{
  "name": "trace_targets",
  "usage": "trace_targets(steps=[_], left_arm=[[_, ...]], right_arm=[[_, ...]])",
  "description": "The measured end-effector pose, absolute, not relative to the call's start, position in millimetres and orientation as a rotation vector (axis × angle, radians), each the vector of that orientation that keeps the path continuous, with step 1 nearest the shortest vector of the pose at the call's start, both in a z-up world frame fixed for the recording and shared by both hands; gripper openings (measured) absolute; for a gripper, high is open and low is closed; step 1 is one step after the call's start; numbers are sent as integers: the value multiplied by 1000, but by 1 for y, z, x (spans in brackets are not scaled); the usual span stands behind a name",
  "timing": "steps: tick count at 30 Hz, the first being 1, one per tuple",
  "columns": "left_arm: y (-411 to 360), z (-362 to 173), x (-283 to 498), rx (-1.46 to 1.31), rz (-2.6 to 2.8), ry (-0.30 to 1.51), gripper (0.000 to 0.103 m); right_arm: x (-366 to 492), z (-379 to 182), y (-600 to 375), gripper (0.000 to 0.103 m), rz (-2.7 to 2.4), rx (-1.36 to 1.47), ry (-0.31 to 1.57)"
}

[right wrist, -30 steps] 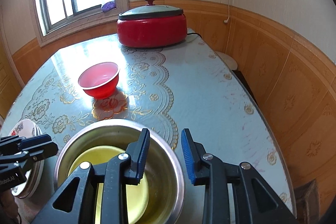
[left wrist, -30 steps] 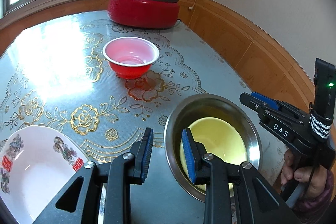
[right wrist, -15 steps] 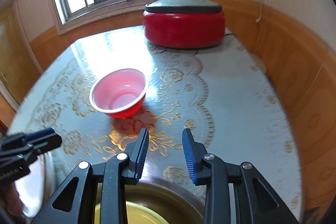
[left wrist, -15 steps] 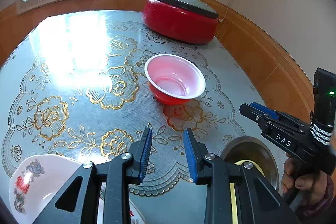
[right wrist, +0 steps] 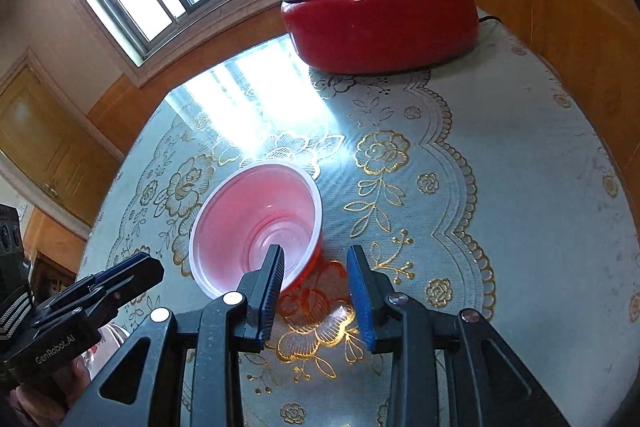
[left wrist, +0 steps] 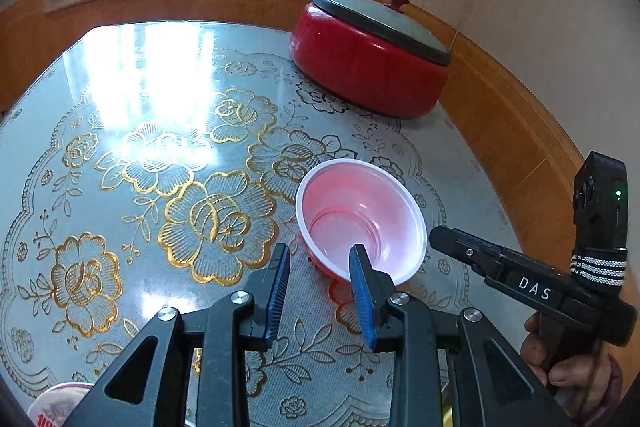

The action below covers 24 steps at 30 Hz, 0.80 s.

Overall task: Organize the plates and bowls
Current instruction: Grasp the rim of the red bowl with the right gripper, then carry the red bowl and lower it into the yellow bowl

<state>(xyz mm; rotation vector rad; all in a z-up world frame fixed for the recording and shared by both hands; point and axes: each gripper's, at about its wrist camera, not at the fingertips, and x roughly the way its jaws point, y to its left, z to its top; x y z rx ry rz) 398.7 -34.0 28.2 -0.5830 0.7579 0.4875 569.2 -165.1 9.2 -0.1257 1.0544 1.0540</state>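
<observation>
A red plastic bowl [left wrist: 362,217] with a white rim stands upright on the table; it also shows in the right wrist view [right wrist: 256,223]. My left gripper [left wrist: 320,263] is open, its jaws astride the bowl's near-left rim, one pad over the inside. My right gripper [right wrist: 314,263] is open, its jaws astride the bowl's near-right rim. Each gripper shows in the other's view: the right one [left wrist: 444,239] at the bowl's right, the left one [right wrist: 148,267] at its left. A white printed plate [left wrist: 52,407] peeks in at the bottom left.
A red electric pot [left wrist: 370,59] with a grey lid stands at the table's far right, near the wood-panelled wall; it also shows in the right wrist view [right wrist: 380,7]. The round table [left wrist: 120,147] has a gold-flowered cover. A window is behind.
Both grippers moved forward from the steel bowl holding the yellow dish to the red bowl. The steel bowl has dropped out of view. Both stayed open.
</observation>
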Motion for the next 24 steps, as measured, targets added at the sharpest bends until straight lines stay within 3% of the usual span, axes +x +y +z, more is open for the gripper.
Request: trace_targets(steps=[5, 6, 7, 24], left_arm=[[-21, 12, 422, -578, 481, 812, 30], [-21, 10, 424, -577, 475, 819, 27], [-22, 8, 424, -575, 469, 827, 18], [-79, 42, 382, -508, 354, 774, 16]], right_arm=[[570, -6, -143, 19, 1064, -174, 1094], [569, -10, -141, 14, 1065, -184, 1100], [568, -11, -139, 9, 1062, -192, 1097], [544, 23, -204, 8, 1078, -129, 1027]])
